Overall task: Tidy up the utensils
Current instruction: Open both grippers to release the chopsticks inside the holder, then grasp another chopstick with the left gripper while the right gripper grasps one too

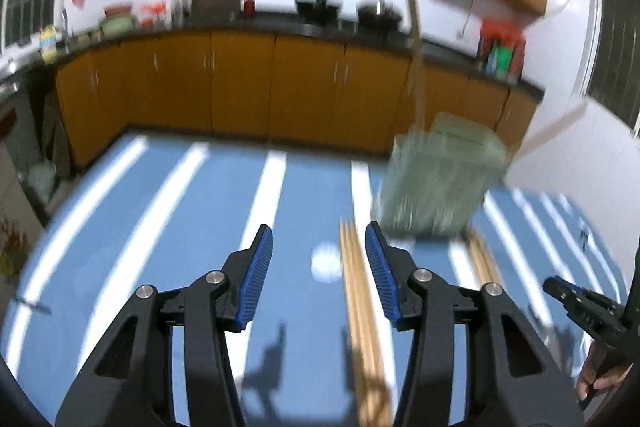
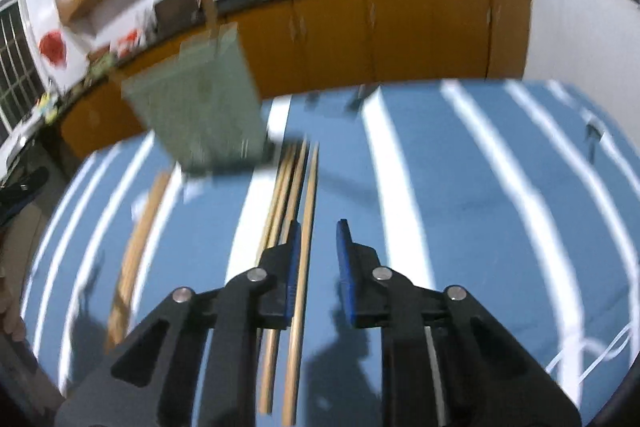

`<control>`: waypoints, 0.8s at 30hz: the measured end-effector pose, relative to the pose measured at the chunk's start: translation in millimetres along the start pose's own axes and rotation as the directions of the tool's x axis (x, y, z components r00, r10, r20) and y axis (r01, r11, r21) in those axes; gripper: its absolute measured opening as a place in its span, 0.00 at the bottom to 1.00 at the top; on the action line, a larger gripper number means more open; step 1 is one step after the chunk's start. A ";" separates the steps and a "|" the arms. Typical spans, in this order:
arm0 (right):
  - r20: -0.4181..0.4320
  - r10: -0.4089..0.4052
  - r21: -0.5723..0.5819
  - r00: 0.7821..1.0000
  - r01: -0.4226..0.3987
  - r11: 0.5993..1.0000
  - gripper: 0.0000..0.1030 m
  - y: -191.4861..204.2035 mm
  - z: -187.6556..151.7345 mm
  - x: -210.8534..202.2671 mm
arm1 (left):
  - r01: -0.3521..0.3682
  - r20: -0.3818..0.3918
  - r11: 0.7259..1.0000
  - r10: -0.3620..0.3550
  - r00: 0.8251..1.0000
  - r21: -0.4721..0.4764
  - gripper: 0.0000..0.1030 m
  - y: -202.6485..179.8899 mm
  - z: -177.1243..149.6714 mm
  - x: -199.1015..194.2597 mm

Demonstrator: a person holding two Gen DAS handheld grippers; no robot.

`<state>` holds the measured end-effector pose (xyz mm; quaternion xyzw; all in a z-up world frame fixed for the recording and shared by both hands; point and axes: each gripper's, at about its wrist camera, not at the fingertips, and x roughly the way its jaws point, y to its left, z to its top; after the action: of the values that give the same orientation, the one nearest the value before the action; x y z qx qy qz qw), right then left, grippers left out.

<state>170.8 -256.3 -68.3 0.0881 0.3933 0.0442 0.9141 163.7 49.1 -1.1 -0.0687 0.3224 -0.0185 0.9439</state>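
Left gripper (image 1: 320, 259) jaws apart, empty, above chopsticks (image 1: 360, 307) on striped cloth (image 1: 160, 227). Right gripper (image 2: 318, 239) jaws narrow, gripping nothing. Green holder (image 2: 200, 107) just behind.

Black tongs (image 1: 320, 247), ribbed blue pads (image 1: 256, 277)

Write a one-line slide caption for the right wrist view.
Right gripper open above loose wooden chopsticks on a blue-and-white striped tablecloth, pale green holder beyond.

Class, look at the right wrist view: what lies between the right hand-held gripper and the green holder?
Wooden chopsticks on the striped tablecloth run from the right hand-held gripper to the green holder.
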 end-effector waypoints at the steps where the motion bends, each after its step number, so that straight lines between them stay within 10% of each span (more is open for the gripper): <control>1: -0.022 0.003 -0.011 1.000 -0.003 1.000 0.18 1.6 -7.7 4.2 | 0.008 -0.033 1.000 -0.008 0.999 0.000 0.43 -0.5 -9.7 6.0; 9: -0.100 -0.021 -0.072 0.995 0.014 0.997 0.08 15.0 -40.2 20.0 | 0.054 -0.213 0.999 -0.054 0.976 -0.006 0.34 -7.7 -63.1 34.3; 24: -0.084 -0.086 -0.041 0.993 0.083 0.996 0.08 2.7 -31.7 21.1 | 0.084 -0.248 0.996 -0.070 0.966 0.043 0.23 -20.6 -80.7 38.9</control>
<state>162.2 -246.4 -104.2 0.0521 0.4345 0.0167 0.8990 145.4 16.1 -84.9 -0.0531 0.4335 -0.0722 0.8967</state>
